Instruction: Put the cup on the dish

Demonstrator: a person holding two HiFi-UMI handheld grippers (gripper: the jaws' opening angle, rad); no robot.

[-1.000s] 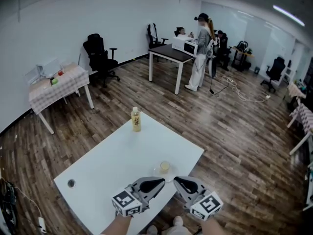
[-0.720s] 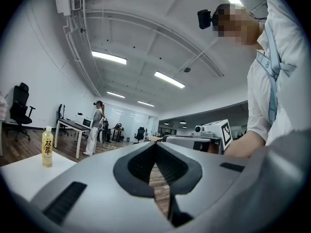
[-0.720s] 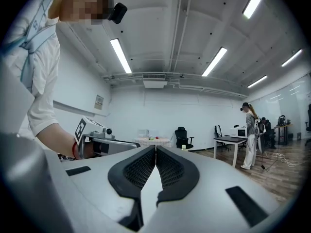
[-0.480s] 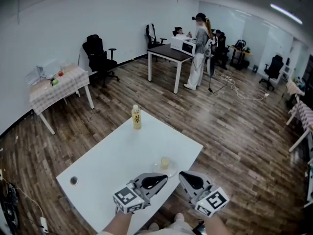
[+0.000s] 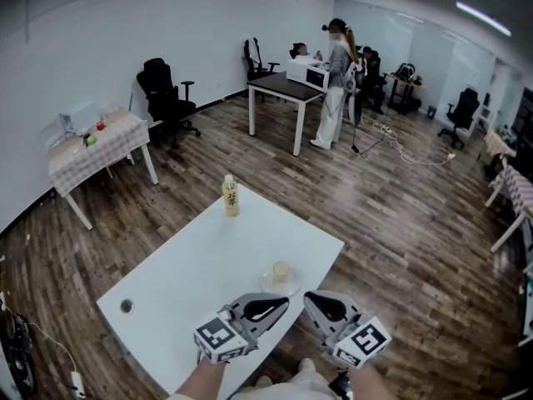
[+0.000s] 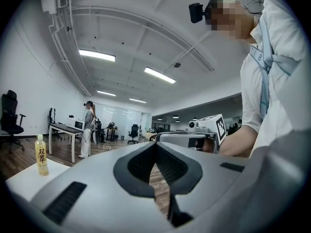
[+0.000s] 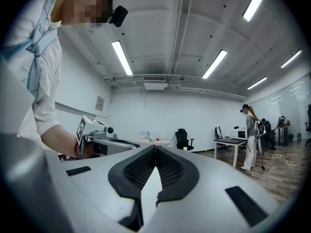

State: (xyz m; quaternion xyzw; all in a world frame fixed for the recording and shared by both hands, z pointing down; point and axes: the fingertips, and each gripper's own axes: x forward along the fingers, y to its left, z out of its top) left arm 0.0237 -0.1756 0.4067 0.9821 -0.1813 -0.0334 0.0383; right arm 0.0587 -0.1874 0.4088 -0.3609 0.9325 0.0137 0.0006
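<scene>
A small cup with yellowish contents stands on a pale dish near the right front edge of the white table. My left gripper is held low at the table's front edge, just short of the dish, its jaws shut with nothing between them. My right gripper hangs beside it, off the table's corner, also shut and holding nothing. In the left gripper view the jaw tips meet; in the right gripper view the tips meet too. Both point up and across each other.
A yellow drink bottle stands at the table's far edge, also in the left gripper view. A small dark hole sits in the table's left corner. A person stands by a far desk; chairs and a cloth-covered table line the wall.
Both grippers have drawn slightly back and to the right from the dish. The cup stays on the dish.
</scene>
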